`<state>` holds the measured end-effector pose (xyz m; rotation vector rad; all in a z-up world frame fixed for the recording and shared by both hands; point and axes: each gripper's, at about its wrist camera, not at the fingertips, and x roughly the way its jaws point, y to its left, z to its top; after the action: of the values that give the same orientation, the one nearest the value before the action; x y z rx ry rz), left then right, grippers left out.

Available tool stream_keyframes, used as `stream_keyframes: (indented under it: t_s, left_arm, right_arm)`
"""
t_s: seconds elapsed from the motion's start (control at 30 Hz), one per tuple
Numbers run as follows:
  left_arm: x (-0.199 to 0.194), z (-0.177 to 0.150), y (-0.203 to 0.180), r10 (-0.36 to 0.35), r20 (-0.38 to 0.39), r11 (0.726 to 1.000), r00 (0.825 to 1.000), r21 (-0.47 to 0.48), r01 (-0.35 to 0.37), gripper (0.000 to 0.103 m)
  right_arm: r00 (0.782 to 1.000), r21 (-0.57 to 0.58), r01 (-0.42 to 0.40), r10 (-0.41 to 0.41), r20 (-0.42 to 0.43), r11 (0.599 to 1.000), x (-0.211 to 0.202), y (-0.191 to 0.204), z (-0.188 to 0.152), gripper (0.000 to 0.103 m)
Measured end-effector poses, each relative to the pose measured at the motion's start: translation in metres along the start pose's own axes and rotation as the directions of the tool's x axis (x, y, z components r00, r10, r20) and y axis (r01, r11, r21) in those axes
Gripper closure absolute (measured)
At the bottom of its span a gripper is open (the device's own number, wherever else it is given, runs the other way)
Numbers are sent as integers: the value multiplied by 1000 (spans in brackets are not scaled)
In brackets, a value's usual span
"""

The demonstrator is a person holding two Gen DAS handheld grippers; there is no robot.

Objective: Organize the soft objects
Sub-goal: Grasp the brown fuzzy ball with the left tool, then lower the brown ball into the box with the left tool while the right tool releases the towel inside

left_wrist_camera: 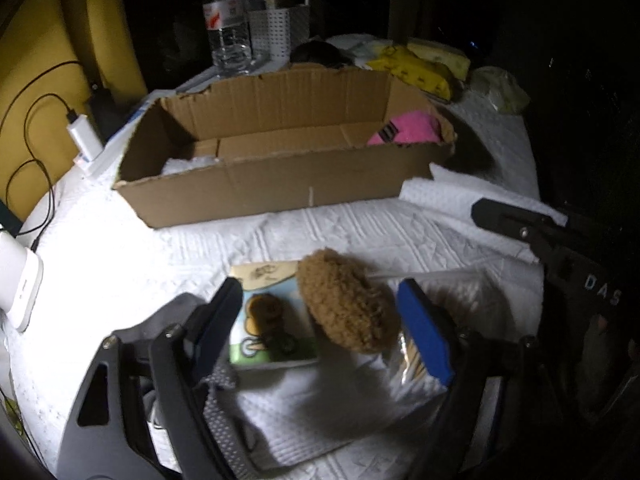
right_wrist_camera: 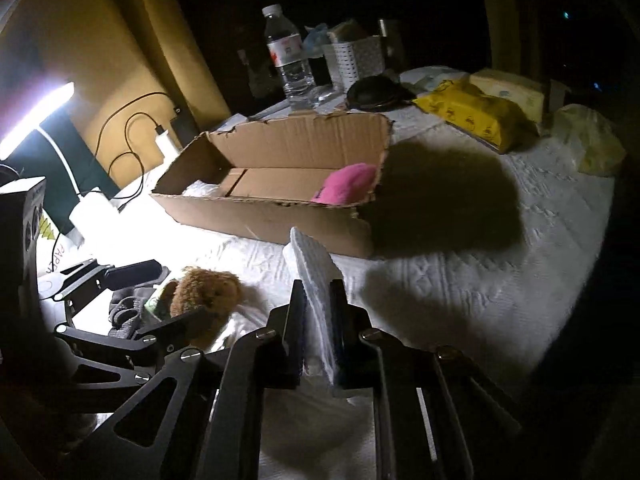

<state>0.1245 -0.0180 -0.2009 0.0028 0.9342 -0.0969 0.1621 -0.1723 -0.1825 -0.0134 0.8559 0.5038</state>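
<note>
An open cardboard box (left_wrist_camera: 280,184) (right_wrist_camera: 264,216) lies on the white-covered table, with a pink soft item (left_wrist_camera: 404,130) (right_wrist_camera: 348,186) in its right end. My left gripper (left_wrist_camera: 316,300) is open, its jaws on either side of a brown plush toy (left_wrist_camera: 348,300) (right_wrist_camera: 204,296) that lies on a picture card (left_wrist_camera: 268,320). My right gripper (right_wrist_camera: 318,292) is shut on a folded white cloth (right_wrist_camera: 314,264) and holds it upright just in front of the box; the cloth also shows in the left wrist view (left_wrist_camera: 460,196).
A water bottle (left_wrist_camera: 226,20) (right_wrist_camera: 288,56), a white perforated basket (left_wrist_camera: 280,28) (right_wrist_camera: 356,56), a yellow pack (left_wrist_camera: 416,68) (right_wrist_camera: 476,114) and a pale bag (right_wrist_camera: 588,140) stand behind the box. A charger with cable (left_wrist_camera: 82,136) and a lit lamp (right_wrist_camera: 36,120) are at left.
</note>
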Motion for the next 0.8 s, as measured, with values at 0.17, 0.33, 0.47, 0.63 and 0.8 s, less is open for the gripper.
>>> stream_keyframes:
  t_s: [0.17,0.33,0.47,0.63,0.8]
  left_arm:
    - [6,0,-4,-7,-16,1000,1000,8,7,54]
    - [7,3,-10,-22,-21,1000,1000,22,22,71]
    - [1,5,-10,-33,-4,999,999,15,33,76]
    - [-9,8,-9,-44,19,999,999,7,43,76]
    - [-24,12,-6,-59,52,998,997,-1,59,76]
  right_arm:
    - [1000,11,5,-5,8,1000,-3,-7,-1,91]
    - [1000,25,6,-6,11,1000,-5,-12,-2,91]
    - [1000,29,10,-10,22,1000,-10,-15,-2,91]
    - [999,30,14,-15,35,999,-16,-16,0,91]
    - [999,23,17,-18,49,1000,-22,-13,2,91]
